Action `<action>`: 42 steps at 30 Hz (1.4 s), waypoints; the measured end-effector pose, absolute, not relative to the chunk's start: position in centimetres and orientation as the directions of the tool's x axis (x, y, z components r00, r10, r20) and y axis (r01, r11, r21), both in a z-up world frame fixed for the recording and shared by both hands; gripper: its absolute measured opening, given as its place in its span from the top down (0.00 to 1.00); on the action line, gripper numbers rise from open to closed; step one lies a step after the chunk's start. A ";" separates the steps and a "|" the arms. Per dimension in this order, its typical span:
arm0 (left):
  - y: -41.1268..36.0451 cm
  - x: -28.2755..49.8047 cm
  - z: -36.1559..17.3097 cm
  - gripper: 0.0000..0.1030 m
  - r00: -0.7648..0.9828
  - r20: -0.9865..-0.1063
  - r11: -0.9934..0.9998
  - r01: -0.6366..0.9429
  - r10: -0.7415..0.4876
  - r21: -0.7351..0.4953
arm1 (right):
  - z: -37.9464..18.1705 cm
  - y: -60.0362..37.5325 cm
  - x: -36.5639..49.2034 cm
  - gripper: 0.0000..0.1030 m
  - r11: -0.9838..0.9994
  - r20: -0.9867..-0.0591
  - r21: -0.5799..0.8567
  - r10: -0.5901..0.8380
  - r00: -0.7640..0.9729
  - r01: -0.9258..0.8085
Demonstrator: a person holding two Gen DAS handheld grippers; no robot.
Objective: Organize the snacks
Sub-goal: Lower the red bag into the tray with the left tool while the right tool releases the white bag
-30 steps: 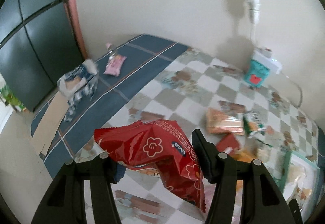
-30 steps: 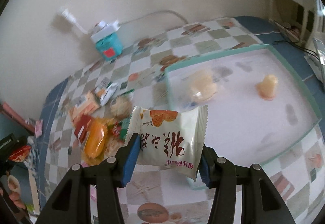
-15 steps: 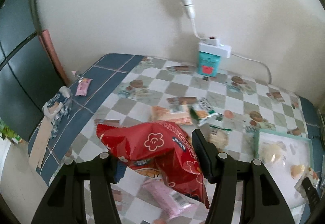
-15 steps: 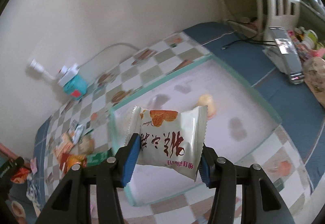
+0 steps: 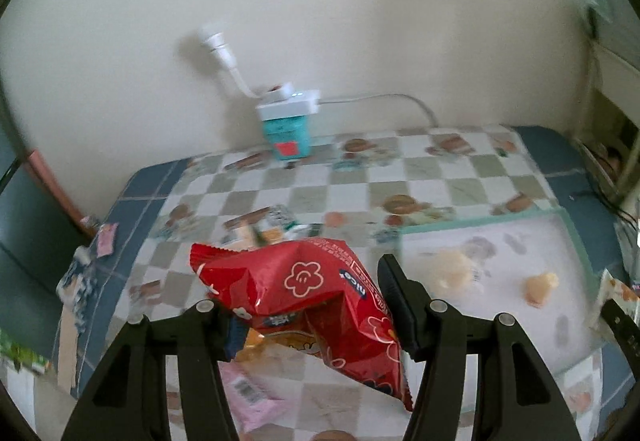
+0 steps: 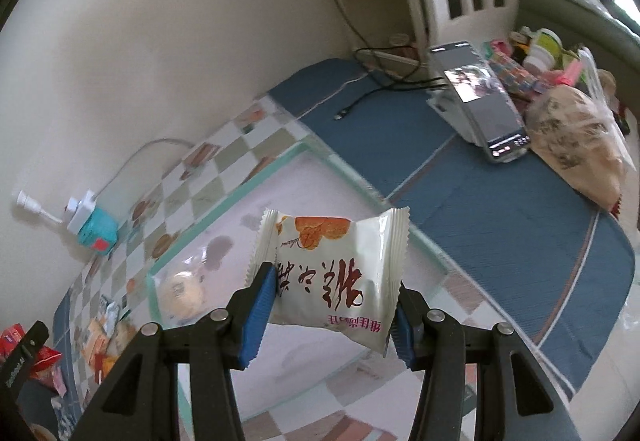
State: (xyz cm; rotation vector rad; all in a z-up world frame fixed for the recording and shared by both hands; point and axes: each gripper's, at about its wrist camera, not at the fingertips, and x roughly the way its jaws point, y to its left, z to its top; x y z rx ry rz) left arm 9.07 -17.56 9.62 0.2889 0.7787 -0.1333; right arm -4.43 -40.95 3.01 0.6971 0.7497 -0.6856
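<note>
**Two packets held over the checked tablecloth**

Checked oilcloth with blue borders covers the table [image 5: 400, 197] under a plain cream wall. My left gripper [image 5: 308, 315] is clamped on a crinkly red foil snack bag [image 5: 304, 289], which hides part of the loose snack pile [image 5: 264, 227] behind it. My right gripper [image 6: 334, 305] pinches a smooth white pillow packet [image 6: 332, 273] above the green-rimmed tray [image 6: 224, 205]. Only the right view shows the propped phone [image 6: 484, 109], cable and lumpy plastic bag [image 6: 580, 145]; a teal box [image 5: 288, 137] shows in both.
</note>
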 end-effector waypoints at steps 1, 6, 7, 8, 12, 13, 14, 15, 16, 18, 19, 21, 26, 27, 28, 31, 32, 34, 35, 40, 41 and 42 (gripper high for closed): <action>-18.3 8.9 9.5 0.41 0.703 -0.710 0.948 0.242 -0.025 0.206 | 2.9 -41.1 -4.4 0.47 0.577 -0.787 0.303 -0.298 0.541 0.758; -21.5 8.1 8.5 0.41 0.680 -0.731 0.920 0.323 -0.064 0.220 | 1.8 -41.9 -4.4 0.47 0.573 -0.805 0.299 -0.277 0.524 0.763; -21.9 8.0 8.2 0.41 0.674 -0.736 0.916 0.334 -0.067 0.222 | 1.5 -42.0 -4.2 0.47 0.573 -0.811 0.298 -0.269 0.519 0.763; -22.2 8.0 8.0 0.41 0.668 -0.741 0.912 0.343 -0.071 0.222 | 1.0 -42.1 -4.0 0.47 0.573 -0.819 0.297 -0.257 0.512 0.764; -23.1 8.1 7.1 0.41 0.647 -0.759 0.903 0.366 -0.075 0.223 | -0.4 -42.1 -3.5 0.47 0.580 -0.844 0.288 -0.223 0.489 0.762; -23.3 8.2 6.8 0.41 0.640 -0.765 0.902 0.371 -0.075 0.222 | -0.7 -42.0 -3.3 0.47 0.584 -0.845 0.289 -0.216 0.489 0.758; -23.4 8.2 6.6 0.41 0.632 -0.771 0.901 0.375 -0.077 0.218 | -0.8 -41.9 -3.2 0.47 0.589 -0.846 0.291 -0.210 0.490 0.754; -23.5 8.3 6.3 0.41 0.623 -0.778 0.900 0.380 -0.079 0.212 | -0.8 -41.8 -3.1 0.47 0.591 -0.846 0.290 -0.208 0.490 0.753; -23.7 8.3 6.1 0.41 0.616 -0.783 0.900 0.384 -0.083 0.207 | -0.9 -41.7 -3.0 0.47 0.595 -0.847 0.288 -0.208 0.490 0.750; -24.1 8.4 5.5 0.41 0.604 -0.792 0.896 0.395 -0.086 0.204 | -1.1 -41.7 -2.8 0.47 0.601 -0.847 0.291 -0.199 0.492 0.744; -24.3 8.4 5.2 0.41 0.599 -0.797 0.894 0.399 -0.084 0.206 | -1.3 -41.7 -2.7 0.47 0.600 -0.849 0.295 -0.194 0.492 0.743; -24.9 8.4 4.3 0.41 0.582 -0.810 0.887 0.409 -0.072 0.215 | -1.6 -41.8 -2.7 0.47 0.597 -0.853 0.296 -0.186 0.487 0.746; -25.8 8.7 2.1 0.41 0.525 -0.848 0.881 0.431 -0.071 0.193 | -1.9 -42.2 -2.8 0.47 0.588 -0.861 0.295 -0.178 0.477 0.753; -25.9 8.7 1.7 0.41 0.515 -0.854 0.881 0.433 -0.068 0.191 | -2.0 -42.2 -2.8 0.47 0.587 -0.863 0.296 -0.175 0.475 0.754; -26.0 8.8 1.4 0.41 0.507 -0.860 0.881 0.435 -0.066 0.189 | -2.2 -42.2 -2.8 0.47 0.585 -0.865 0.296 -0.171 0.472 0.755; -26.2 8.9 0.8 0.41 0.483 -0.873 0.882 0.439 -0.071 0.172 | -2.4 -42.3 -2.7 0.46 0.585 -0.871 0.292 -0.165 0.463 0.757; -26.2 8.9 0.7 0.41 0.473 -0.878 0.884 0.438 -0.073 0.163 | -2.4 -42.3 -2.6 0.46 0.585 -0.871 0.289 -0.166 0.461 0.757; -26.1 9.0 0.7 0.35 0.468 -0.880 0.887 0.436 -0.079 0.152 | -2.4 -42.3 -2.6 0.46 0.587 -0.872 0.286 -0.168 0.459 0.758; -26.0 9.0 0.8 0.27 0.468 -0.880 0.890 0.432 -0.080 0.149 | -2.3 -42.3 -2.6 0.46 0.588 -0.873 0.285 -0.168 0.459 0.757; -25.0 9.3 1.5 0.20 0.477 -0.876 0.904 0.401 -0.069 0.146 | -2.1 -42.3 -2.6 0.45 0.591 -0.874 0.276 -0.174 0.454 0.758; -24.7 9.5 1.7 0.19 0.479 -0.875 0.910 0.390 -0.070 0.141 | -2.0 -42.2 -2.6 0.43 0.592 -0.874 0.272 -0.178 0.452 0.759; -24.1 9.7 2.0 0.19 0.486 -0.871 0.918 0.373 -0.068 0.137 | -1.9 -42.1 -2.6 0.39 0.593 -0.874 0.268 -0.182 0.451 0.759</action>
